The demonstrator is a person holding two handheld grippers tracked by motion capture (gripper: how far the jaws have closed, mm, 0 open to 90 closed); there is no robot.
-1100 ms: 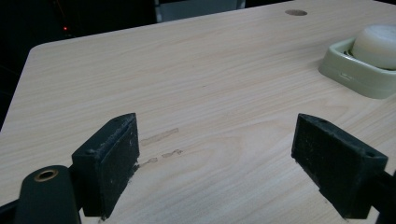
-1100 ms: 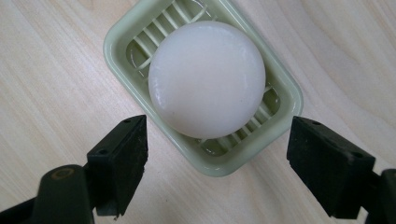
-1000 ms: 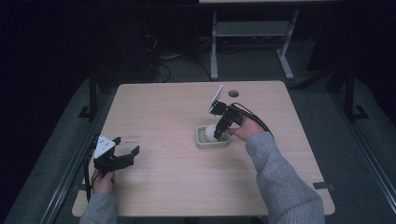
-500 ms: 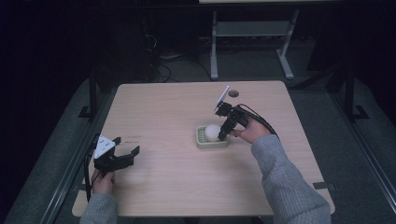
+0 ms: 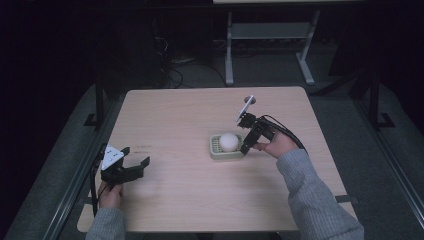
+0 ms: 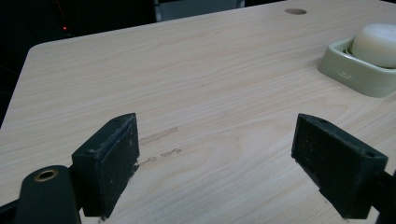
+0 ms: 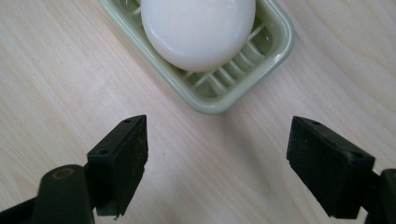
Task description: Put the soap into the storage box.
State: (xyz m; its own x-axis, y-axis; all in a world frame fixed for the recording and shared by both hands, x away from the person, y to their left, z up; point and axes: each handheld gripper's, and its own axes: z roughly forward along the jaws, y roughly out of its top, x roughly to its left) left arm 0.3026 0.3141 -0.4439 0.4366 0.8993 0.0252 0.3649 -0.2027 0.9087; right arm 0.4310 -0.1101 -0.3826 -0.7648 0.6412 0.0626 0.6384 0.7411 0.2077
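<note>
A: Jaws on the right gripper [image 7: 217, 172] are spread wide w/ nothing between them, just bare bench [image 7: 56, 70] underneath. White soap [image 7: 198, 28] sits in the green soap dish [image 7: 261, 65] right ahead of the tips, not touching.

B: Yep, and from the high view that gripper [image 5: 246, 147] hangs at the dish's right edge, dish approx mid-bench. Left gripper [image 6: 217, 172]?

A: Jaws spread too, empty, low over the near-left corner, well apart from the dish [image 6: 345, 70].

I see a round white soap bar [image 7: 198, 30] lying flat in a pale green ribbed soap dish [image 7: 261, 70], which sits upright right of table centre.
</note>
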